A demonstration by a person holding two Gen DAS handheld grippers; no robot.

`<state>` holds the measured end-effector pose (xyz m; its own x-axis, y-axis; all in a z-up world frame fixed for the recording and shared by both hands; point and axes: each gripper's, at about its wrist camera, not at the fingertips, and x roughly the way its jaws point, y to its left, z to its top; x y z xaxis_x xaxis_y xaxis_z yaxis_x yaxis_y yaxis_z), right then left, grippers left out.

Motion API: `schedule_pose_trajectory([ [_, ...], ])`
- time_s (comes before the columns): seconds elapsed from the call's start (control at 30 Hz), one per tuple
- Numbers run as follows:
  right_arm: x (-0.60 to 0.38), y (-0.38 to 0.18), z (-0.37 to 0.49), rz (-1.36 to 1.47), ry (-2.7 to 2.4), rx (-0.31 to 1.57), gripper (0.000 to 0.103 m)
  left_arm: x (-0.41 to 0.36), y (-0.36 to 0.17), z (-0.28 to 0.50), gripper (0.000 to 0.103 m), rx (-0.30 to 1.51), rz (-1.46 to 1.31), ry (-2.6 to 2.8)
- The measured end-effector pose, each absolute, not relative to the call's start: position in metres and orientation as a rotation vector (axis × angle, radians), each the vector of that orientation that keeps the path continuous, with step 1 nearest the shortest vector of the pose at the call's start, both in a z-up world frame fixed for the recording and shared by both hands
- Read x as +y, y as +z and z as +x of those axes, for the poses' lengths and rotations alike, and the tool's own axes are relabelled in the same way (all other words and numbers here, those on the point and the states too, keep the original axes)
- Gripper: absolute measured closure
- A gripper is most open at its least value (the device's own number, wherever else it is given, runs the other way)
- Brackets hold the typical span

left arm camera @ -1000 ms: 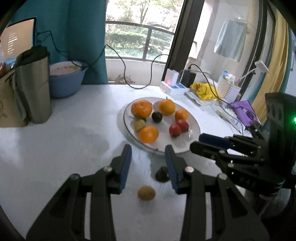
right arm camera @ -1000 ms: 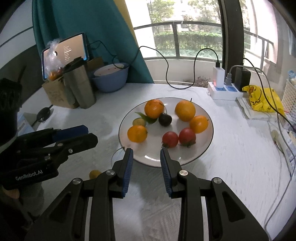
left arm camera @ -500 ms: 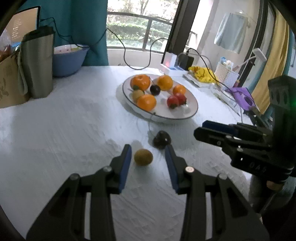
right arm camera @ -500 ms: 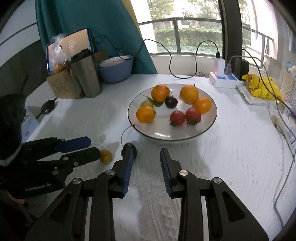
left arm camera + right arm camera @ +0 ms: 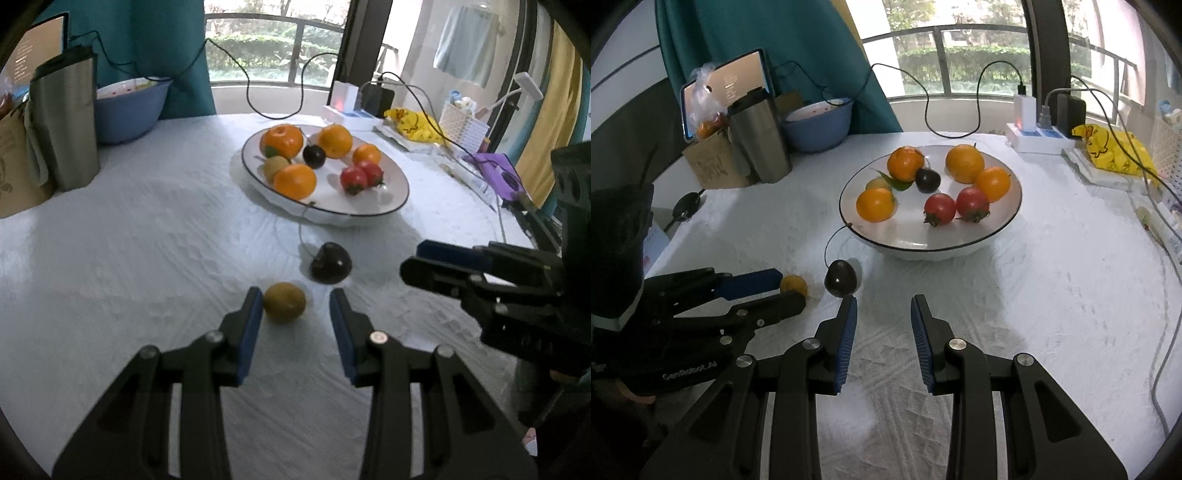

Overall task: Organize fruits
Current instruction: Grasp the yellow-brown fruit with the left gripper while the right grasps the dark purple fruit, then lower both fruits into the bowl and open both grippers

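Observation:
A white plate (image 5: pixel 399 186) (image 5: pixel 1012 214) holds several oranges, two red tomatoes, a dark fruit and a greenish one. On the cloth in front of it lie a small yellow-brown fruit (image 5: pixel 284 300) (image 5: pixel 793 285) and a dark round fruit (image 5: pixel 330 263) (image 5: pixel 841 278). My left gripper (image 5: pixel 296 299) is open, low over the cloth, with the yellow-brown fruit between its fingertips against the left one. My right gripper (image 5: pixel 883 304) is open and empty, just right of the dark fruit. Each gripper shows in the other's view: the right one (image 5: pixel 443 258), the left one (image 5: pixel 775 291).
At the back left stand a steel tumbler (image 5: pixel 62 125) (image 5: pixel 759 136), a blue bowl (image 5: pixel 127 107) (image 5: pixel 818 123), a brown box (image 5: pixel 709 162) and a tablet (image 5: pixel 727 86). A power strip (image 5: pixel 1039 138), cables, a yellow bag (image 5: pixel 1112 151) and a white basket (image 5: pixel 463 123) lie at the right.
Both grippers pulled back from the plate and dropped lower. The left one came forward around the yellow-brown fruit. The dark fruit now lies beside the right gripper's left fingertip.

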<state>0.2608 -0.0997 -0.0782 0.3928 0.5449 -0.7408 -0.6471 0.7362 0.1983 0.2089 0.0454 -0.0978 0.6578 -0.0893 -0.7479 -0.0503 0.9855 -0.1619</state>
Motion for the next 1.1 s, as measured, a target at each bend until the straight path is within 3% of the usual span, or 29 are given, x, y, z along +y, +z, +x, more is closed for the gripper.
schedule_pose_trajectory([
  [0.27, -0.082, -0.084, 0.264, -0.153, 0.8, 0.906, 0.071, 0.05, -0.107, 0.216, 0.065, 0.889, -0.17, -0.02],
  [0.43, -0.072, -0.089, 0.27, -0.167, 0.808, 0.922, 0.071, 0.051, -0.107, 0.22, 0.076, 0.887, -0.167, -0.035],
  [1.1, -0.03, -0.103, 0.279, -0.228, 0.857, 0.955, 0.071, 0.074, -0.097, 0.201, 0.076, 0.852, -0.184, -0.03],
])
